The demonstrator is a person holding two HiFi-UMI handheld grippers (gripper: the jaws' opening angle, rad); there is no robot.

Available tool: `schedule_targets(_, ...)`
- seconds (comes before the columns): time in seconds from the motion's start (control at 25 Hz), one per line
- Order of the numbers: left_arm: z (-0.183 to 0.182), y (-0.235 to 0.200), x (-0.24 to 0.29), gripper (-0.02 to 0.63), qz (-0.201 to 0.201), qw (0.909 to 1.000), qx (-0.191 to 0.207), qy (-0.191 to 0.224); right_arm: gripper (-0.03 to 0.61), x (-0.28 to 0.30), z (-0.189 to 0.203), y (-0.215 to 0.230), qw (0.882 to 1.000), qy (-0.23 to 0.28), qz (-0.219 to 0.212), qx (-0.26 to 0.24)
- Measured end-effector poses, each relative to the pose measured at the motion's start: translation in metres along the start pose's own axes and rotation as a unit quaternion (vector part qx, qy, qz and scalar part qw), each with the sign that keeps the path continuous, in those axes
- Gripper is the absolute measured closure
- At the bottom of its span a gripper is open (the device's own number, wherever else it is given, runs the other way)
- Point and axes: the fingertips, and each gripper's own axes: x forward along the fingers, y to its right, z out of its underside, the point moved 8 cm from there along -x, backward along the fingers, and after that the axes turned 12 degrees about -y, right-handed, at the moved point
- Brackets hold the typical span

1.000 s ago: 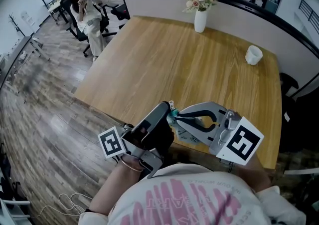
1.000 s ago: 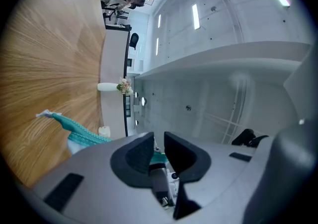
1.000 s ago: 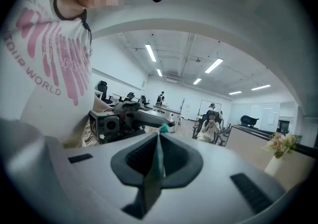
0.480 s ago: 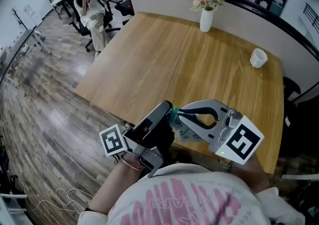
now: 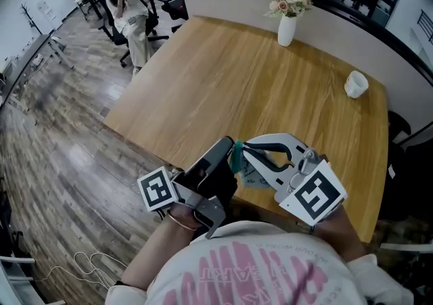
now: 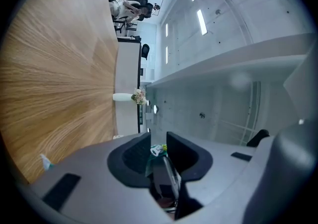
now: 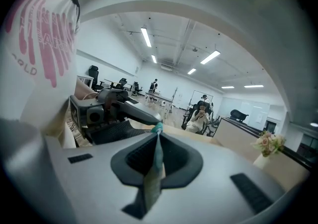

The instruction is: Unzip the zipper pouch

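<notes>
I hold the zipper pouch [image 5: 255,179], pale and patterned with a teal zipper end [image 5: 237,157], in the air over the table's near edge. My white right gripper [image 5: 246,150] is shut on the pouch's teal-topped edge [image 7: 153,176], which stands thin between its jaws. My black left gripper [image 5: 229,145] faces it from the left. Its jaws stand apart and are closing, with the teal end and white pull [image 6: 158,149] between them, the pads not pressing. In the right gripper view the left gripper [image 7: 115,107] sits just beyond the pouch.
The wooden table [image 5: 223,87] stretches ahead. A white vase of flowers [image 5: 287,23] stands at its far edge and a white cup [image 5: 356,84] at the far right. A person sits in an office chair [image 5: 132,9] beyond the table's left corner.
The right gripper has tilted, its marker cube swinging a little left and down. The left gripper stays beside the pouch's teal end.
</notes>
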Motion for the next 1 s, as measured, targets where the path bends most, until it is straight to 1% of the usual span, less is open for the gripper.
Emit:
schedule_targets(0.28, -0.006, -0.004, 0.003, 0.526, -0.005, 1.0000, 0.000, -0.004, 0.572, 0.004, 0.001, 0.013, 1.000, 0.000, 0.018, 0.005)
schedule_targets(0.36, -0.006, -0.004, 0.004, 0.527, -0.005, 1.0000, -0.003, -0.006, 0.572, 0.004, 0.001, 0.015, 1.000, 0.000, 0.017, 0.007)
schedule_targets(0.4, -0.007, -0.004, 0.004, 0.532, -0.007, 1.0000, -0.003, -0.006, 0.572, 0.004, 0.000, 0.015, 1.000, 0.000, 0.015, 0.007)
schedule_targets(0.52, -0.008, -0.006, 0.002, 0.572, -0.013, 0.9999, -0.002, -0.005, 0.572, 0.005, 0.001, 0.014, 1.000, 0.002, 0.008, 0.009)
schedule_targets(0.64, -0.010, -0.006, 0.003, 0.582, -0.010, 0.9999, 0.000, -0.006, 0.572, 0.006, 0.002, 0.016, 1.000, 0.002, 0.007, 0.013)
schedule_targets(0.68, -0.011, -0.006, 0.003, 0.603, -0.008, 0.9999, 0.002, -0.007, 0.572, 0.006, 0.002, 0.017, 1.000, 0.002, 0.008, 0.015)
schedule_targets(0.72, -0.011, -0.005, 0.004, 0.611, -0.008, 0.9999, 0.004, -0.010, 0.572, 0.006, 0.003, 0.018, 1.000, 0.005, 0.009, 0.019)
schedule_targets(1.0, -0.012, -0.004, 0.006, 0.612, -0.002, 0.9997, 0.011, -0.020, 0.572, 0.005, 0.004, 0.025, 0.998, 0.039, 0.009, 0.053)
